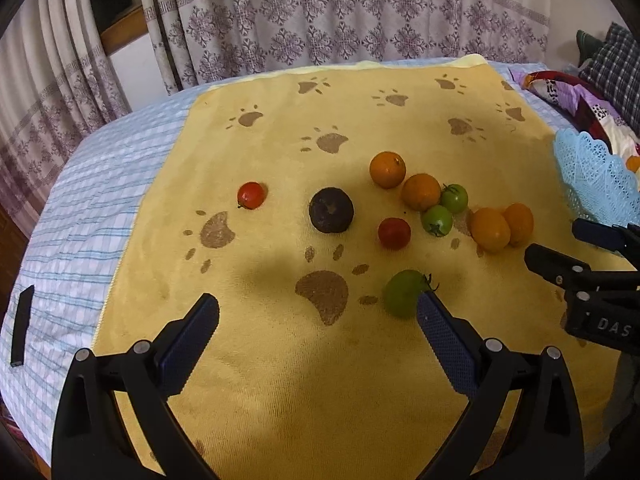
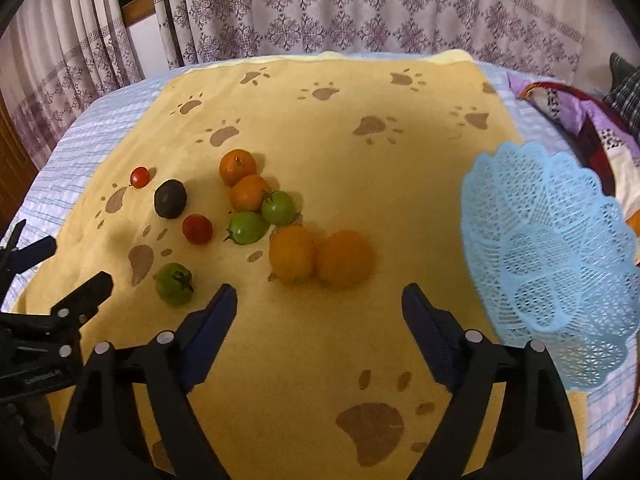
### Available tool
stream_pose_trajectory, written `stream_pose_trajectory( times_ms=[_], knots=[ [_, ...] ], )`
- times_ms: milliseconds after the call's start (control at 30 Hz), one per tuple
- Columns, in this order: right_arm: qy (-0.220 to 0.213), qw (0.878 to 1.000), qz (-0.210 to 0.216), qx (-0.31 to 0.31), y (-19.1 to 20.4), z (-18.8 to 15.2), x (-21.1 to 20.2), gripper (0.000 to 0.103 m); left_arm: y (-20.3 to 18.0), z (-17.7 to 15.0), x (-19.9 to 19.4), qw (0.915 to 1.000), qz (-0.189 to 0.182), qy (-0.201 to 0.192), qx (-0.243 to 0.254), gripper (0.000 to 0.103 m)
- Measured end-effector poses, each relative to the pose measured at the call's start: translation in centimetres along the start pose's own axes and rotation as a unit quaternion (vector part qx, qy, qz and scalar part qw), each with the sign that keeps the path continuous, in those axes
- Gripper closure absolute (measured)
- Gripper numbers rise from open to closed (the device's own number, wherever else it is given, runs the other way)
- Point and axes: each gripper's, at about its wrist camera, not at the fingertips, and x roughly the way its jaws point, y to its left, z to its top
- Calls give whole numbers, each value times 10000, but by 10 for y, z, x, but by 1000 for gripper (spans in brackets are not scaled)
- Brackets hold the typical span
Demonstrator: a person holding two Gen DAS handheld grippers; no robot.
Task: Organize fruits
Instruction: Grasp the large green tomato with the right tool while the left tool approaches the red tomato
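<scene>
Both my tongs tip down over the yellow towel (image 2: 320, 128). My left tongs (image 1: 318, 316) are wide and hold nothing. My right tongs (image 2: 320, 304) are wide too, just before two oranges (image 2: 320, 258).

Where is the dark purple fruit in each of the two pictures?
Left wrist view: the dark purple fruit sits near the middle, between the two red tomatoes.
Right wrist view: the dark purple fruit sits at the left, again between the two red tomatoes.
Shared landmark: the small red tomato lying apart from the other fruit, on the dark fruit's far left side in both views.
</scene>
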Motion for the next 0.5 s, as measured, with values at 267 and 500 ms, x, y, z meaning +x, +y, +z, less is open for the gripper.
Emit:
stream_pose_trajectory(
  times_ms=[267,500],
  knots=[
    [176,9996,235,-43,5,-7,11,22,11,-4,41,9984,-249,498,-52,26],
    [249,9984,513,35,10,-9,10,29,5,-1,60,9963,-532,674,38,47]
  ],
)
